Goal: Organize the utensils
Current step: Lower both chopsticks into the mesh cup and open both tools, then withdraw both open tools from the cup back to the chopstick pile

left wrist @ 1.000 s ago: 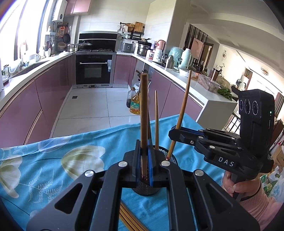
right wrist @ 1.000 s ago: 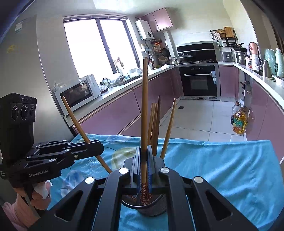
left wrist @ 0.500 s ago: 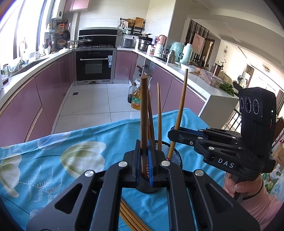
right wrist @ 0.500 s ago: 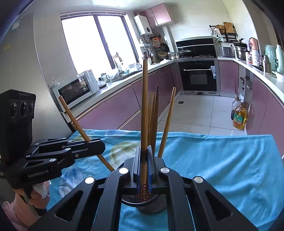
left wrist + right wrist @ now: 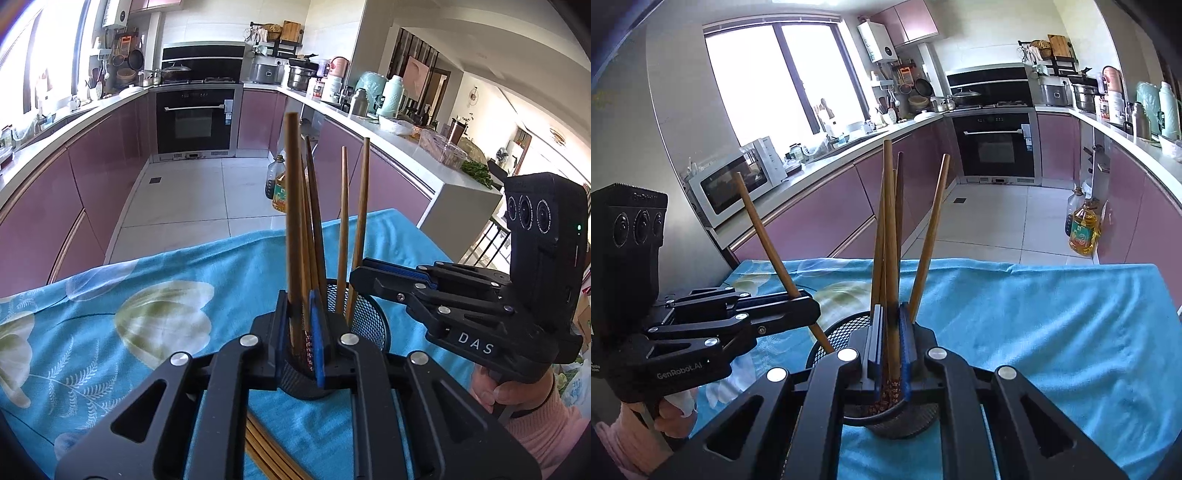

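A black mesh cup stands on the blue cloth and holds several wooden chopsticks upright. My left gripper is shut on one chopstick whose patterned lower end is in the cup. My right gripper is shut on another chopstick, its lower end also inside the cup. The right gripper also shows in the left wrist view, at the cup's right rim. The left gripper shows in the right wrist view, its chopstick leaning left.
Loose chopsticks lie on the cloth under my left gripper. The blue flowered cloth covers the table; its far edge drops to the kitchen floor. Purple cabinets and an oven stand beyond.
Both grippers have lowered their chopsticks further into the cup. The cup now shows larger and closer in both views.
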Demonstrator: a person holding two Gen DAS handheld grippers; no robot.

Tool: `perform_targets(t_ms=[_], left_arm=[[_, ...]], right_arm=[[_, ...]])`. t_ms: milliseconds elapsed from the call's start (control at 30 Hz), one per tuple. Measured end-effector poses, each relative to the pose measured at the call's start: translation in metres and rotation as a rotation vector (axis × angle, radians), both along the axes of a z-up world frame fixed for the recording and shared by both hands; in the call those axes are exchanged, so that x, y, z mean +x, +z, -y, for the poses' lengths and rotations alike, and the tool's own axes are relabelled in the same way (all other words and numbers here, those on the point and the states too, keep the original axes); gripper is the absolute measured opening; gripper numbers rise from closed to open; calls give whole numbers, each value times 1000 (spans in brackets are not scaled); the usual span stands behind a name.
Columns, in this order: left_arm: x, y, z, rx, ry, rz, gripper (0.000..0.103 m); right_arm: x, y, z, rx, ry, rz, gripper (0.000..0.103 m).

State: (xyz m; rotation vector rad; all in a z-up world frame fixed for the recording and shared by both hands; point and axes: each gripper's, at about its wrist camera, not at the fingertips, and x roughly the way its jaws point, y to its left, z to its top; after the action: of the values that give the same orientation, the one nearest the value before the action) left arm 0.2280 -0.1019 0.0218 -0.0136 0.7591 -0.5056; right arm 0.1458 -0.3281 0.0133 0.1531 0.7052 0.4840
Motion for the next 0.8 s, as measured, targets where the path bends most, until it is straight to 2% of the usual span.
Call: perform_targets(t_ms=[67,167,400,567,700,767,800], left_arm=[[0,-2,-2,-6,6,1,14],[-2,-4,-5,-18,12,5,20],[-16,-8,-19,-46,35,14,24],[-43,-12,-44,-44,97,54,44],[-62,-23,-66,-36,160,50,49],[-72,-33,-75,-19,189,41,57],[-76,-38,-79,-7,202,33,58]], right_arm=[[-1,0,1,0,-4,1,9],[-1,1,3,2,-12,4,19],[-14,6,3,-12,-22,34,25],[-40,8,-4,-17,49,52,40],[-62,-6,-18,-54,122,26,43],[-70,-19,-25,-76,150,-6,44],[-74,-26,-30,-89,165,-25,44]])
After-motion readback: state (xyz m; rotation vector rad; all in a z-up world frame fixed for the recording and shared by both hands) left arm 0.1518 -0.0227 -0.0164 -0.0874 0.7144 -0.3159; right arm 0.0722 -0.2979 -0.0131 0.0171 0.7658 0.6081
